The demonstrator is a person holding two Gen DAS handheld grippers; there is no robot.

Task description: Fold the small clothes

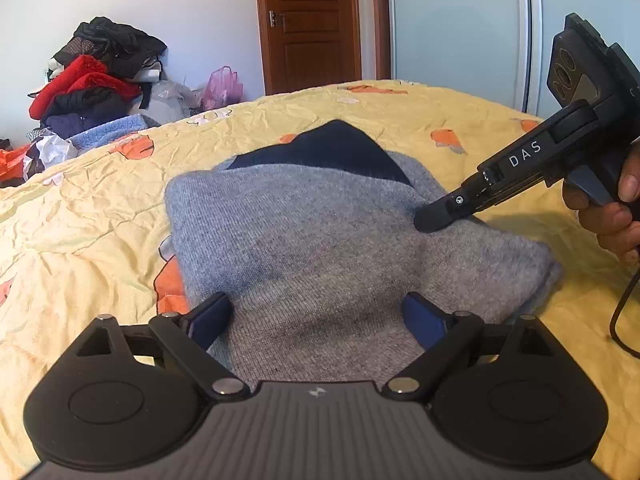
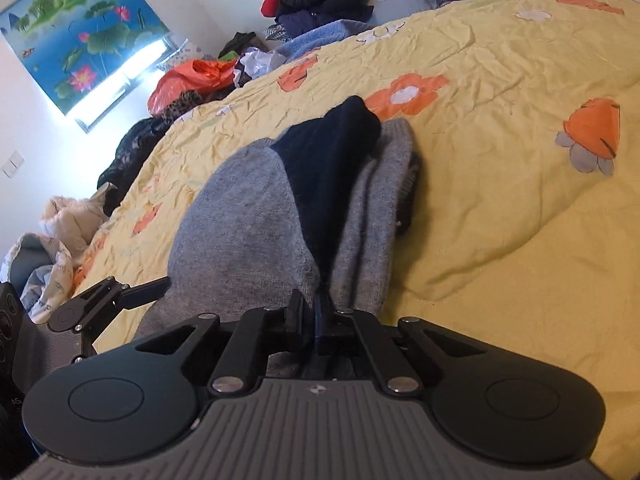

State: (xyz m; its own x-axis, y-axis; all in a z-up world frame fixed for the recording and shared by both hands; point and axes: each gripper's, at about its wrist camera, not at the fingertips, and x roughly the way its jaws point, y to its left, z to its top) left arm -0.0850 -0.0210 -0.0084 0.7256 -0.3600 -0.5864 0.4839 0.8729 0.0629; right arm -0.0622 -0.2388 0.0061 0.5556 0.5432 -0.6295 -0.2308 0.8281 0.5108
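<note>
On the yellow bed point(image 1: 100, 216) lies the half-folded grey sweater point(image 1: 304, 240), its right edge pinched in the clenched right gripper point(image 2: 316, 312) while the left gripper point(image 1: 316, 320) straddles the near hem, jaws spread, so next it likely must clamp before folding.

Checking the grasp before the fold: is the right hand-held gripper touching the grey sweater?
Touching. The right wrist view shows the right hand-held gripper shut on a pinched ridge of the grey sweater; the left wrist view shows its tip pressed into the knit.
</note>
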